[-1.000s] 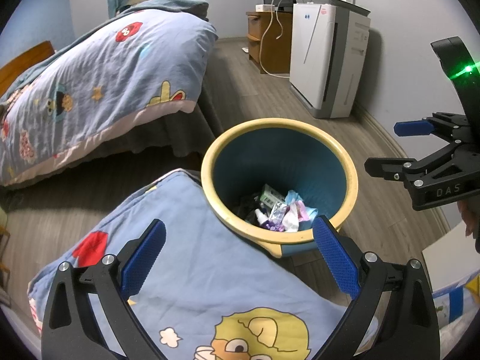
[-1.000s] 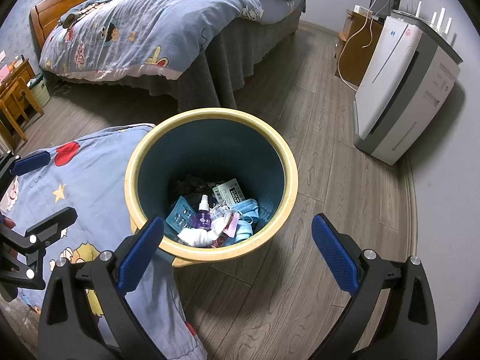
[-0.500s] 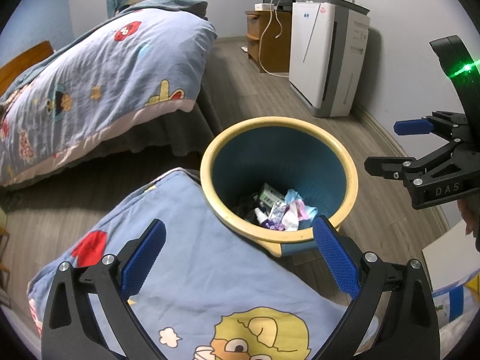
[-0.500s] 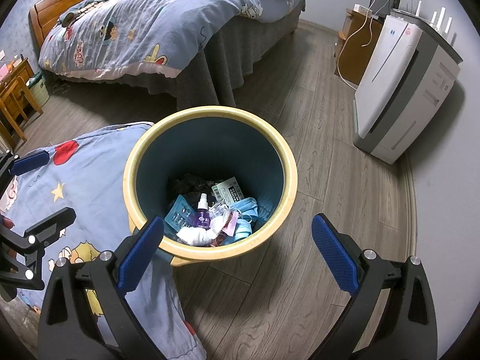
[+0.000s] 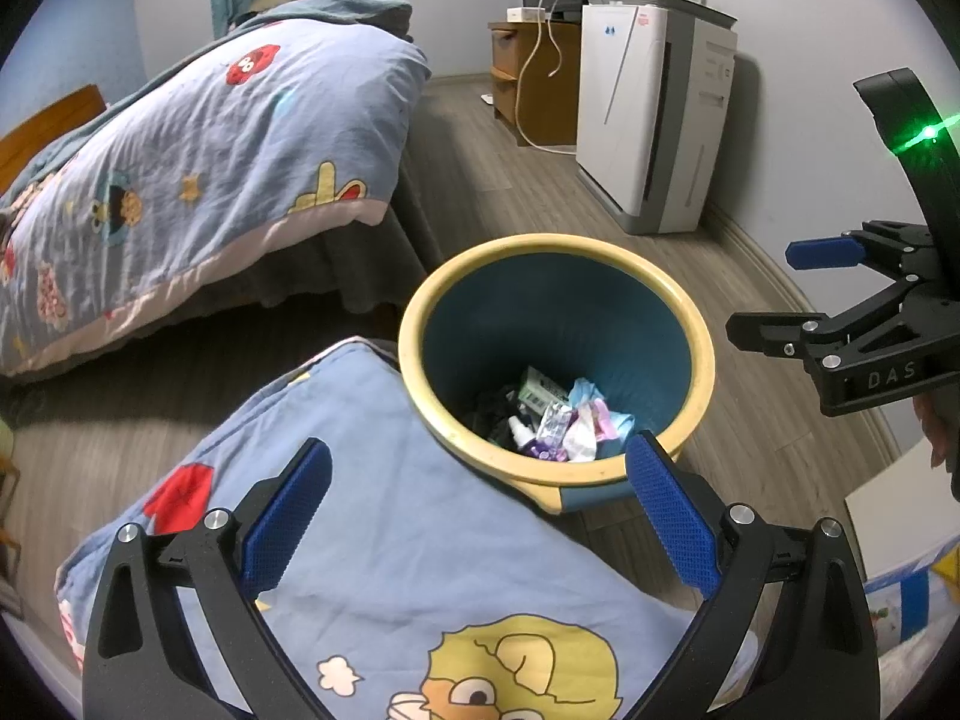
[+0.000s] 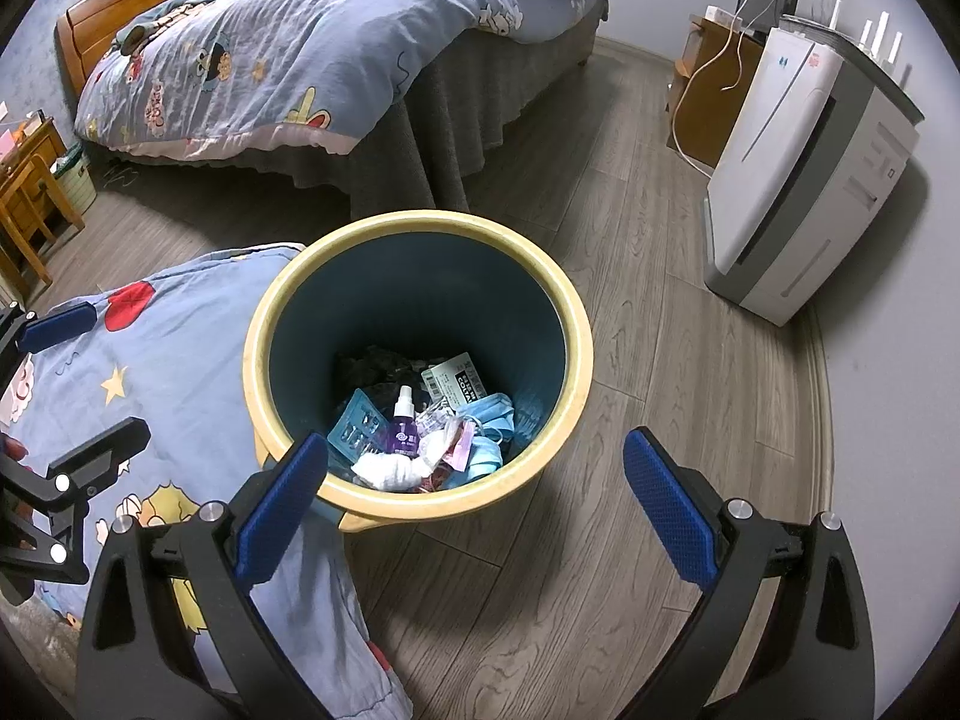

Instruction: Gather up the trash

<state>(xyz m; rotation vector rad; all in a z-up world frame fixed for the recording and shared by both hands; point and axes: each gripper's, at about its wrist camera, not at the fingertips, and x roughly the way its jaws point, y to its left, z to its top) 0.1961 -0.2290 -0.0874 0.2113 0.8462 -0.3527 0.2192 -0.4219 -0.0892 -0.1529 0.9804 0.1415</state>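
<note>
A blue bin with a yellow rim stands on the wood floor. Trash lies in its bottom: a purple spray bottle, a blue face mask, a white tissue, a blue blister pack and a black-and-white carton. My left gripper is open and empty above the cartoon quilt, just left of the bin. My right gripper is open and empty above the bin's near rim; it also shows in the left wrist view.
A cartoon-print quilt lies beside the bin. A bed stands behind it. A white air purifier and a wooden cabinet with cables stand along the right wall. A small wooden table is at far left.
Almost nothing: both views have drifted very slightly. Both grippers stay open and the trash in the bin lies as before.
</note>
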